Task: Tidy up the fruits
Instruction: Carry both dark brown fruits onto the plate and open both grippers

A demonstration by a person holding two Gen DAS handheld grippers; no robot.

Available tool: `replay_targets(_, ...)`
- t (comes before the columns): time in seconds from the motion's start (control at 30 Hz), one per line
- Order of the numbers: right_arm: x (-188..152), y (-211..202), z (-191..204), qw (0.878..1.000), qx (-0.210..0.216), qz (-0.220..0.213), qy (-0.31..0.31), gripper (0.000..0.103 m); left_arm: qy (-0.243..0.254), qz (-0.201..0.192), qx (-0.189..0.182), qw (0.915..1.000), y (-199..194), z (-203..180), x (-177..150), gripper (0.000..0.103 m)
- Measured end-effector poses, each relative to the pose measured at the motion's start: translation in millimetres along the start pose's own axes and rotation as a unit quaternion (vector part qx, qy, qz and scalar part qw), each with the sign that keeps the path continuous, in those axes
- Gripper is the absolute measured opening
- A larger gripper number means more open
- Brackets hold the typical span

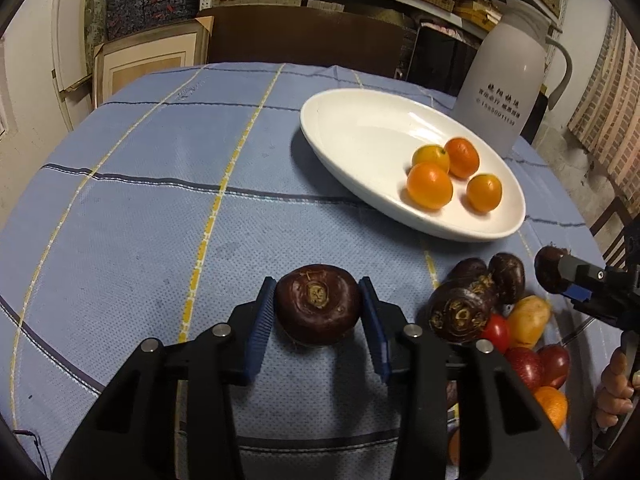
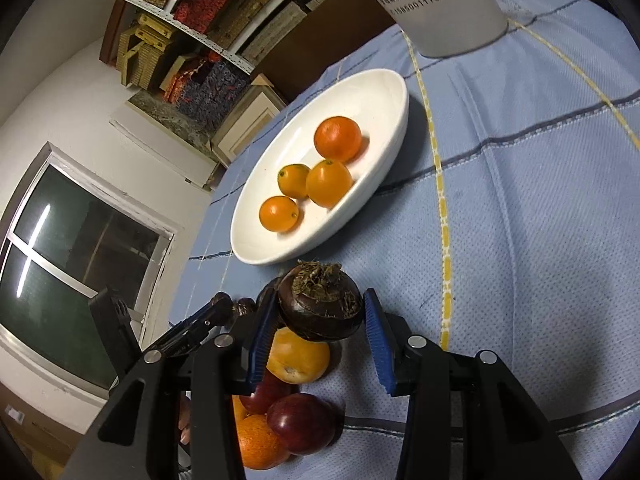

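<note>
Blue checked cloth covers the table, where the left gripper (image 1: 318,310) and right gripper (image 2: 320,312) each clamp a dark water chestnut (image 1: 319,309), the white plate (image 1: 340,120) of oranges (image 1: 430,185) lying ahead, nearer the right gripper

Pretty dim, warm indoor light, coming from above. The white plate (image 1: 360,128) catches a soft glare and drops a dark shadow on the desk (image 1: 160,200) to its left. Heavy fisheye bend, black corners in both views. The window (image 2: 80,240) is dark with a streak of lamp reflection. Background shelves are soft; a few fruits look slightly motion-blurred.
</note>
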State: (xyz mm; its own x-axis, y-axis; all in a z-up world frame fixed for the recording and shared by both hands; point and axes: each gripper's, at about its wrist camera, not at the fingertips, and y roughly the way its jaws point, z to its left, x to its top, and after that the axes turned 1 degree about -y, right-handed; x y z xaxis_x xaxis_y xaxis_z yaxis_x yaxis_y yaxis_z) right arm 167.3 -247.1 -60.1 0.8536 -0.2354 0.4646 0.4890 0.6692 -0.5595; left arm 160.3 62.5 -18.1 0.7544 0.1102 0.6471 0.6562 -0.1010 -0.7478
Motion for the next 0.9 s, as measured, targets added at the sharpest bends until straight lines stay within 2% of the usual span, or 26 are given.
replay_targets(0.17,0.5,-12.7,5.5,0.999,-0.007,-0.03,-0.014,0.044,-0.011,-0.033,-0.014,0.9993,-17.7,-1.0,14.7,0.041)
replay_targets(0.23,8.8,-18.1,14.8,0.998,-0.015,-0.048,-0.032,0.044,-0.01,-0.037,-0.021,0.9991,-17.6,-8.2,30.6,0.041)
replay_targets(0.37,38.7,-12.6,37.5,0.996,-0.032,-0.062,-0.058,0.043,0.017,-0.04,-0.02,0.9989,-6.0,-37.6,67.9,0.041)
replay_targets(0.5,65.7,15.1,49.4,0.995,-0.036,-0.054,-0.08,0.045,0.024,-0.035,-0.01,0.999,19.7,-55.8,88.0,0.042)
replay_targets(0.53,68.2,21.4,51.6,0.995,-0.032,-0.048,-0.083,0.046,0.019,-0.032,-0.013,0.9992,25.2,-56.1,89.3,0.054)
replay_targets(0.57,68.6,26.2,51.7,0.995,-0.034,-0.042,-0.086,0.05,0.014,-0.03,-0.011,0.9994,29.9,-56.1,88.7,0.075)
replay_targets(0.6,68.0,28.5,51.0,0.994,-0.035,-0.04,-0.09,0.059,0.019,-0.031,-0.006,0.9993,32.0,-55.9,86.5,0.08)
replay_targets(0.7,65.7,22.9,50.5,0.993,-0.044,-0.052,-0.1,0.06,0.035,-0.043,0.012,0.9984,25.7,-51.6,80.1,0.081)
replay_targets(0.8,59.4,17.2,49.9,0.994,-0.04,-0.052,-0.093,0.06,0.016,-0.044,-0.009,0.9989,14.1,-42.0,75.0,0.081)
replay_targets(0.9,43.7,10.2,46.8,0.993,-0.05,-0.049,-0.095,0.06,0.01,-0.053,-0.002,0.9986,2.7,-35.0,65.3,0.082)
